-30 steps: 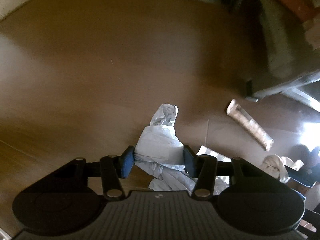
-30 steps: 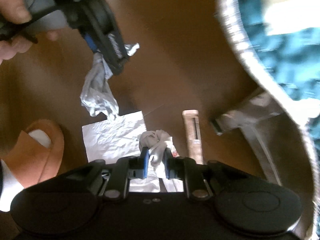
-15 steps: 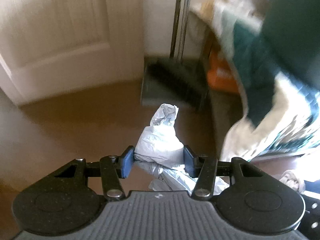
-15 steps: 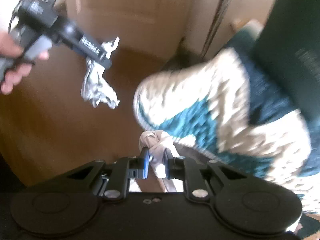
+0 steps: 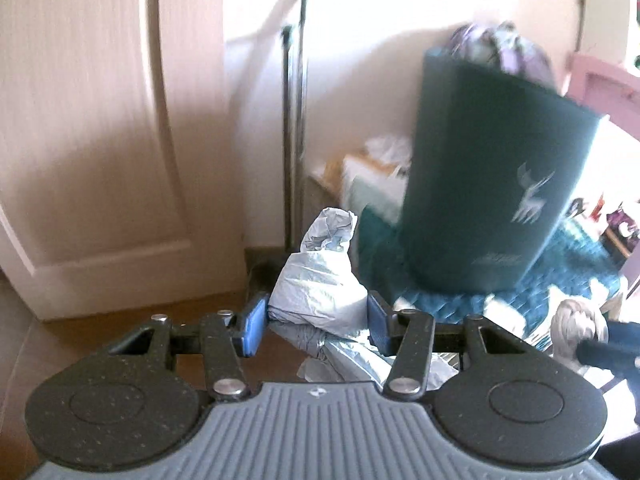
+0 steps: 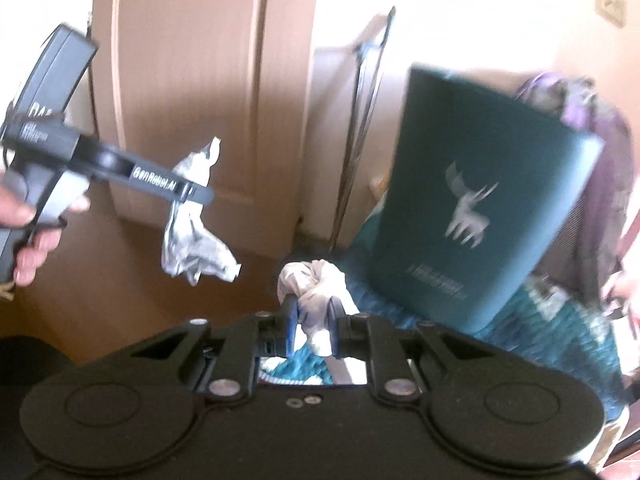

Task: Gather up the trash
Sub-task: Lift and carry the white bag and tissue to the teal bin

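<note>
My left gripper (image 5: 318, 322) is shut on a crumpled pale-blue paper wad (image 5: 320, 280) that sticks up between its blue pads and hangs below them. The right wrist view shows that same paper wad (image 6: 196, 220) dangling from the left gripper (image 6: 192, 194), held by a hand at the left. My right gripper (image 6: 313, 320) is shut on a knotted whitish tissue wad (image 6: 314, 284). A tall dark-teal bag with a white deer print (image 5: 492, 184) (image 6: 476, 216) stands ahead to the right, on a teal knitted blanket (image 5: 568, 272).
A pale wooden door (image 5: 88, 140) and white wall fill the left and centre. A thin metal stand (image 5: 294, 120) leans by the wall. Purple cloth (image 6: 580, 108) shows behind the bag. Brown floor (image 5: 100, 316) lies below the door.
Both grippers have risen from the floor with their wads still held. The view swung up from brown floor and litter to the door, the wall and the teal bag.
</note>
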Tool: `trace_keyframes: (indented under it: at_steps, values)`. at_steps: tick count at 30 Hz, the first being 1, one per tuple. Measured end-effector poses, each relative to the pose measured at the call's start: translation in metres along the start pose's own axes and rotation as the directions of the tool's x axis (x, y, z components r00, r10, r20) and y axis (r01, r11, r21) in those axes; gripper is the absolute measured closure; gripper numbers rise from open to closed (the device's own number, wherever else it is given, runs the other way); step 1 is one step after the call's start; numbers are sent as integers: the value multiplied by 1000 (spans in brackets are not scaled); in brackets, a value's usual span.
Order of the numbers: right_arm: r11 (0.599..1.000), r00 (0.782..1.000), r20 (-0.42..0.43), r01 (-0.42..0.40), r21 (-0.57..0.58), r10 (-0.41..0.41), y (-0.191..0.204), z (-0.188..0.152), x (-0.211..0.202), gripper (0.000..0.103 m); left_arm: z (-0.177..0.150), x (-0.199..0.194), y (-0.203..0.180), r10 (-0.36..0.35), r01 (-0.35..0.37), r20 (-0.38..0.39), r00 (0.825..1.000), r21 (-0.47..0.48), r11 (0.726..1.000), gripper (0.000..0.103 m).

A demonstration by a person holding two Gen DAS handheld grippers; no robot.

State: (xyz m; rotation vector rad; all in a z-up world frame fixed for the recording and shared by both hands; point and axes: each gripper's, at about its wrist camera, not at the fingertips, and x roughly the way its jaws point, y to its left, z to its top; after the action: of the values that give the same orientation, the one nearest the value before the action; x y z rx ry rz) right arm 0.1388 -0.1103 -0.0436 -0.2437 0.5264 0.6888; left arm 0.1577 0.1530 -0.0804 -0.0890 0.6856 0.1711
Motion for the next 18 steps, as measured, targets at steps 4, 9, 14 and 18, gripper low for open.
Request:
trace_keyframes:
  at_steps: [4, 9, 14, 18]
  values:
    - [999, 997, 76, 25, 26, -27, -15, 18, -29, 89, 17, -26, -17, -16, 14, 50, 999, 24, 1000, 52]
    - [997, 984, 163, 63, 38, -69, -31, 40, -54, 89, 36, -53, -43, -40, 33, 104, 994, 66, 997, 52]
    - [995, 963, 253, 81, 64, -95, -52, 73, -73, 89, 64, -72, -62, -62, 50, 148, 987, 85, 995, 51]
    - [992, 942, 314, 97, 82, -118, -70, 99, -83, 89, 90, -85, -72, -82, 63, 187, 979, 101, 993, 51]
